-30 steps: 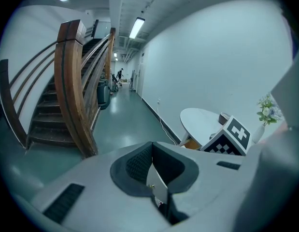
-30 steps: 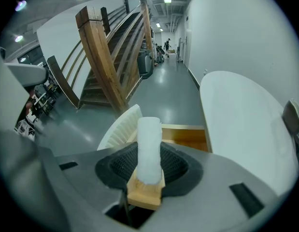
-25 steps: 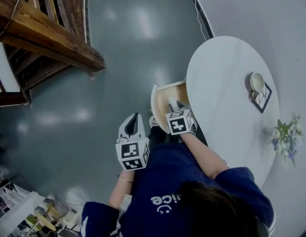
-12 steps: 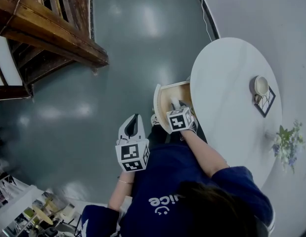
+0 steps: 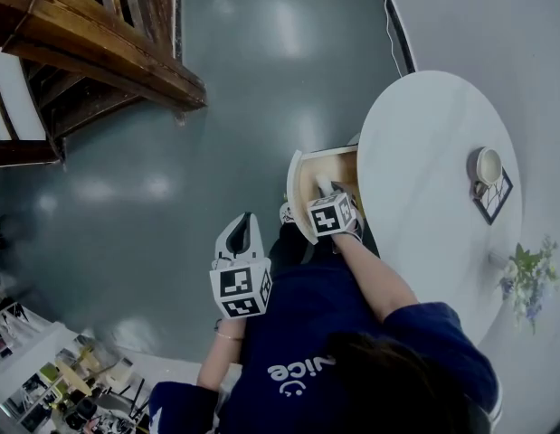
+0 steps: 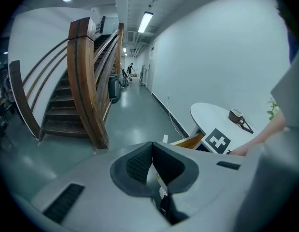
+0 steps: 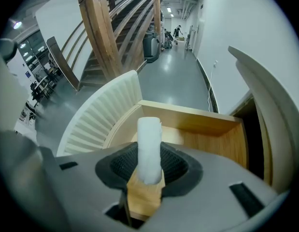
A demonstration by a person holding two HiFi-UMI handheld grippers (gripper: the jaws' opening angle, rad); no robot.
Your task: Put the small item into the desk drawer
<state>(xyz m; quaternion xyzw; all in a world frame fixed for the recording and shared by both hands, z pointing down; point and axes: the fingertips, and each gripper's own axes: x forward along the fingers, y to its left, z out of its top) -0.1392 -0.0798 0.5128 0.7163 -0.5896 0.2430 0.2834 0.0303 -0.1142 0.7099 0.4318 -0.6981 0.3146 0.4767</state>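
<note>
Drawer (image 5: 295, 188) open, white cylinder (image 7: 149, 146) gripped above it.
We see little change from a second ago: our right gripper (image 5: 327, 188) stays over the wooden drawer under the round table (image 5: 424, 152), forearm stretched forward, jaws clamped on the white cylinder. It is matte, and its end pokes past the pads. Our left gripper (image 5: 242, 233) hangs above the floor, jaws closed on nothing.

The drawer (image 7: 202, 139) lies open upward, its rear under the tabletop (image 5: 433, 179).
</note>
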